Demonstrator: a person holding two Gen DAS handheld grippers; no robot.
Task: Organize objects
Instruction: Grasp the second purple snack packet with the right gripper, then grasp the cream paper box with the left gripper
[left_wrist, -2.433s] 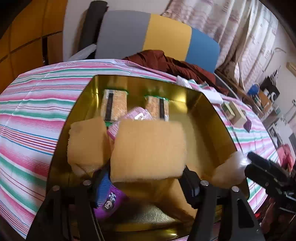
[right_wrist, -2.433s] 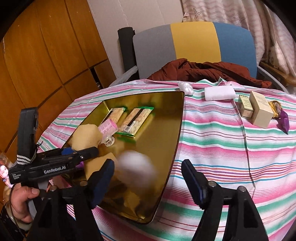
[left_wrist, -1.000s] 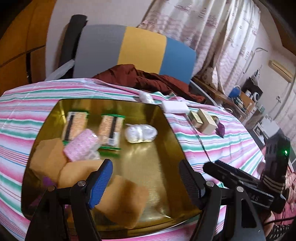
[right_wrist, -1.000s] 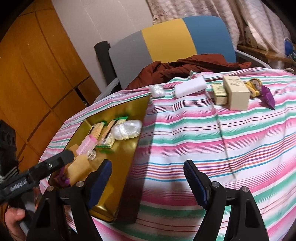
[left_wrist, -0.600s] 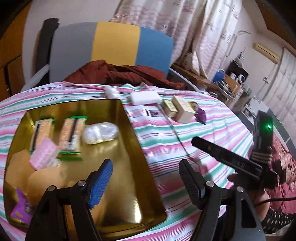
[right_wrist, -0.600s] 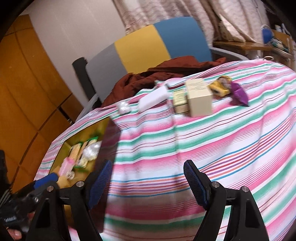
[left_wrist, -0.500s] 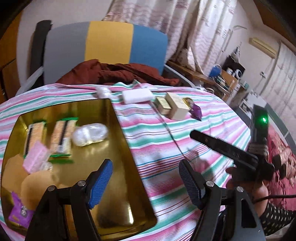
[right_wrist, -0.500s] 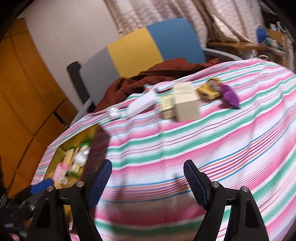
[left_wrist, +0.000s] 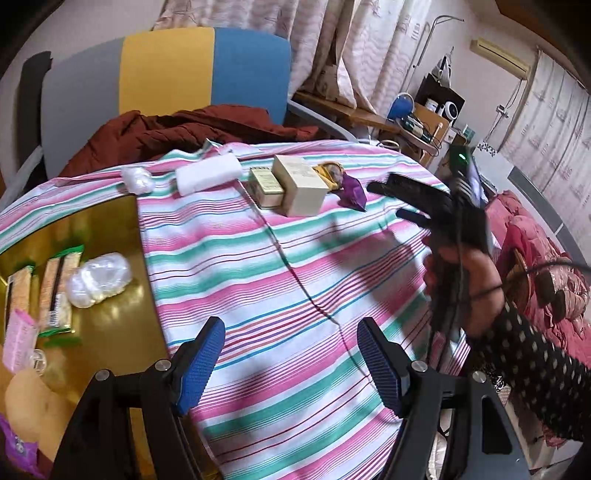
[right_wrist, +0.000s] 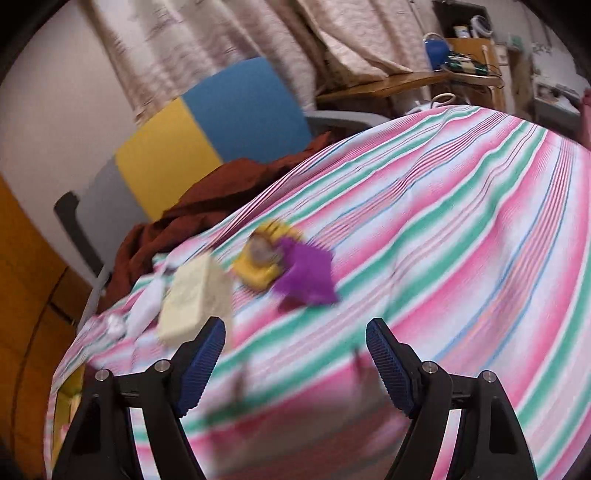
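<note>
Both empty, wide-open hand-held grippers, left (left_wrist: 290, 360) and right (right_wrist: 295, 360), have swung from gold tray (left_wrist: 122, 221) toward purple packet (right_wrist: 304, 275)

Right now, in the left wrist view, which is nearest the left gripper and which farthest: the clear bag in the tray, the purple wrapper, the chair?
From the left gripper:
1. clear bag, left, inside the gold tray.
2. purple wrapper, ahead to the right, on the striped cloth.
3. chair, behind the table.

Grey, yellow and blue chair back (left_wrist: 166, 70) behind the worktop, rust-brown cloth (left_wrist: 177, 129) heaped on it. Patterned curtains (left_wrist: 351, 44) beyond. Wooden side table (right_wrist: 413, 83) at right; wood panelling (right_wrist: 22, 295) left.
</note>
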